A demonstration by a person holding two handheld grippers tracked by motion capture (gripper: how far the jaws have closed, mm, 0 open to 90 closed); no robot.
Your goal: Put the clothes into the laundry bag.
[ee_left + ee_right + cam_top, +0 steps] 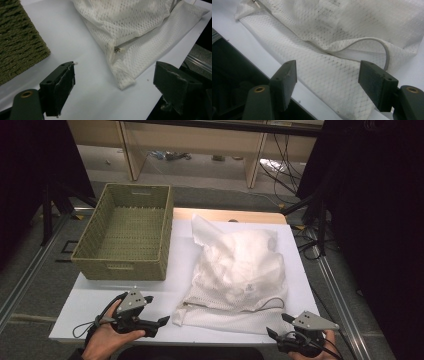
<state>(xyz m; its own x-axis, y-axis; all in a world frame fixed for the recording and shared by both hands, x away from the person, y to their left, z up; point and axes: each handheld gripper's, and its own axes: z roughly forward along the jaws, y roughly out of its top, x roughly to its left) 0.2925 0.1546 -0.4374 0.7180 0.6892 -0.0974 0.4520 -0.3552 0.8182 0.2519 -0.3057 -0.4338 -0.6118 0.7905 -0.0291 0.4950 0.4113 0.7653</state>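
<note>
Centrally on the white table (125, 292), a white mesh laundry bag (235, 275), stuffed full, just right of the woven basket (125, 232). Left gripper (162, 321) beside the bag's near left corner, jaws wide, holding nothing. Right gripper (276, 327) at the bag's near right corner, likewise agape, empty.

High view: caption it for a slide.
White mesh laundry bag lies beside woven basket; left gripper and right gripper open near it.

Mesh bag (140, 37) corner between open jaws, untouched; basket (17, 40) beside.
</note>
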